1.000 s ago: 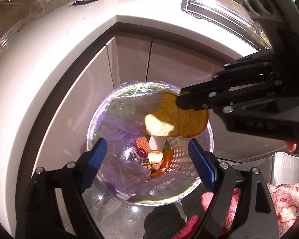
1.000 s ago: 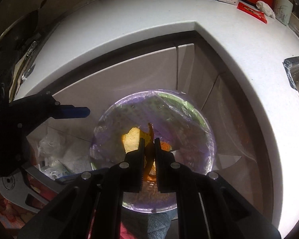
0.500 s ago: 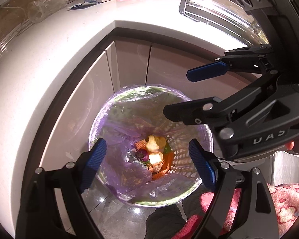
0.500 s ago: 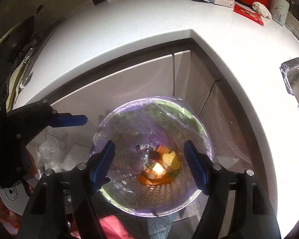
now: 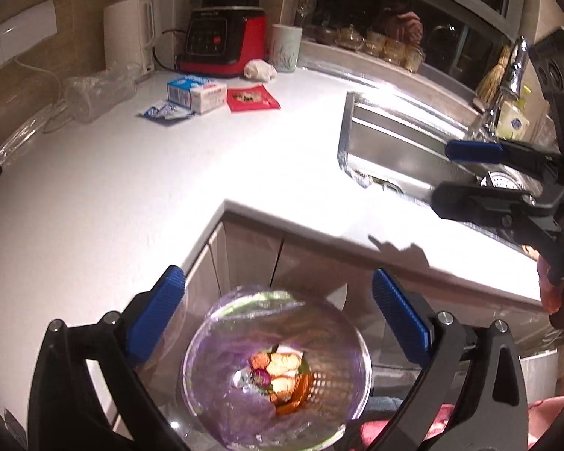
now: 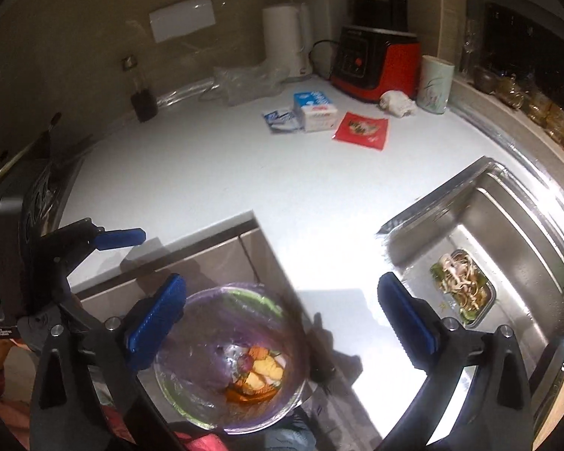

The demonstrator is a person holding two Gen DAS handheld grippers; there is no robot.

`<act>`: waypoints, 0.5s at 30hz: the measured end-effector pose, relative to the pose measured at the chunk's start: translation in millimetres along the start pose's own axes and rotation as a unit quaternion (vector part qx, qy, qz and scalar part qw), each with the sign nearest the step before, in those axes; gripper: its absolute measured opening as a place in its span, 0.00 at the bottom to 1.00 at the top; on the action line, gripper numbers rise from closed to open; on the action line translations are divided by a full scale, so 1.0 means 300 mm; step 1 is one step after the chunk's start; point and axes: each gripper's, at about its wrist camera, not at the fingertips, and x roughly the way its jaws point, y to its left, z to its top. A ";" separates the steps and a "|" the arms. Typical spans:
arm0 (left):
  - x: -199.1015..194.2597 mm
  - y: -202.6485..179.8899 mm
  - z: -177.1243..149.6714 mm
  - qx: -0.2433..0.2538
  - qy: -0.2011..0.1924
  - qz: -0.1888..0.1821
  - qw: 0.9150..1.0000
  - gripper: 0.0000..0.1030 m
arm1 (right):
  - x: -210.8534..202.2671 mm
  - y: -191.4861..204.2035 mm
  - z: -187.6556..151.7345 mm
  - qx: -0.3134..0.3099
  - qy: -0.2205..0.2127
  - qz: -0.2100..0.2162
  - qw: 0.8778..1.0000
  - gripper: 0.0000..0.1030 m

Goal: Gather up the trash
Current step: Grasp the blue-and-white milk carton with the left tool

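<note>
Bin point(image 5: 206, 394) on the floor before the corner counter point(image 5: 131, 195) — sink point(image 5: 394, 150) to its right, packets point(image 5: 253, 98) behind

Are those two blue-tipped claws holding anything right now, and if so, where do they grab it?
Nothing is held. Both the left hand-held gripper and the right hand-held gripper are opening with nothing between their jaws; the food scraps lie in the bin below.

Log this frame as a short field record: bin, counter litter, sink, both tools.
bin: purple-lined trash bin on floor, food scraps at bottom
counter litter: red packet, blue-white carton, torn blue wrapper, crumpled white wad
sink: sink holds a tray of leftovers
left tool: jaws opening, nothing between them
right tool: jaws opening, nothing between them
</note>
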 end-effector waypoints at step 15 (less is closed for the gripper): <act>0.379 0.212 0.611 -0.211 -0.018 0.119 0.970 0.93 | 0.060 -0.338 0.127 -0.003 -0.013 -0.014 1.000 0.98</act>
